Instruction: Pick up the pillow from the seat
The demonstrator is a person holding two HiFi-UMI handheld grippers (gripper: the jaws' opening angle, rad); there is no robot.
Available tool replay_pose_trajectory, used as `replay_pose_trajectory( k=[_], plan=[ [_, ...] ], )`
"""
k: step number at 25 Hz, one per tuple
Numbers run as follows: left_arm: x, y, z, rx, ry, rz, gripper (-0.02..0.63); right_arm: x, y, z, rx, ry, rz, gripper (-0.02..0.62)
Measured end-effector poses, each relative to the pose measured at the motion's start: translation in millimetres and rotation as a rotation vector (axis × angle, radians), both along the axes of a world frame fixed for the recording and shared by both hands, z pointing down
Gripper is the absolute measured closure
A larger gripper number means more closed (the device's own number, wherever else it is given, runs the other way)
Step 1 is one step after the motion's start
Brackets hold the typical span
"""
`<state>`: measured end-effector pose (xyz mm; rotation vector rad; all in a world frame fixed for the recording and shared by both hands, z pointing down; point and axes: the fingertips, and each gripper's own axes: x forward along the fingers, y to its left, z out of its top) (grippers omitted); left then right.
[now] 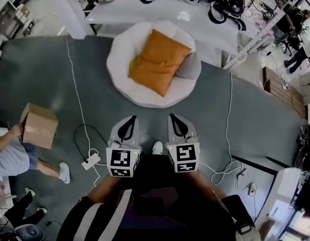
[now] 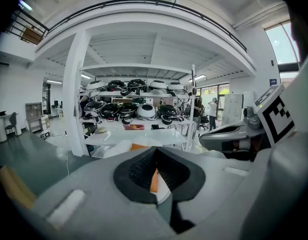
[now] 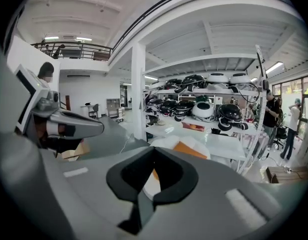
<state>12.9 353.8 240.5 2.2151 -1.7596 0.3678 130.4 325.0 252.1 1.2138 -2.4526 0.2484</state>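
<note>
Status: approach stage, no contact w/ target yet

Pillow (image 1: 160, 62): orange. It lies flat on the white round seat (image 1: 119, 54), set diagonally, w/ its right-hand edge against a small grey cushion (image 1: 191, 67). The seat stands on the grey floor (image 1: 235, 109), in front of a white tabletop (image 1: 144, 11).

Left claw (image 1: 130, 118): jaws together, nothing between them. Right claw (image 1: 173, 116): same, jaws together, empty. Both are held side by side, approx. parallel, tips aimed at the seat and slightly down, well apart from the pillow.

Likely reason: closed jaws give a compact posture for the walk-up. The paired heading lines up one claw per side of the pillow for a two-point lift.

Left gripper view and right gripper view agree on aim: the seat and a strip of orange show just beyond the closed tips.

Req'd next, by judgement: close the gap, open both jaws before contact, pinch opposite edges. The pillow looks soft, so it would prob. sag if gripped at one corner only.

Hazards: cable (image 1: 74, 84) and power strip (image 1: 91, 160) on the floor at left; another person (image 1: 9, 157) w/ a cardboard box (image 1: 39, 126) nearby at left
</note>
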Motion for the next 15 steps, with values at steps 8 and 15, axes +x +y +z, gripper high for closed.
replay_pose_trajectory(
  k=[8,15],
  plan=[
    [-10.6,-48.9,5.1,-0.003,0.004,0.015,0.603,-6.6,-44.8,4.9,-0.001,0.015,0.025,0.592],
    [-40.6,-125.4,22.2,-0.022,0.020,0.081,0.603,-31.4,-108.2,20.8,-0.032,0.045,0.089,0.593]
  ],
)
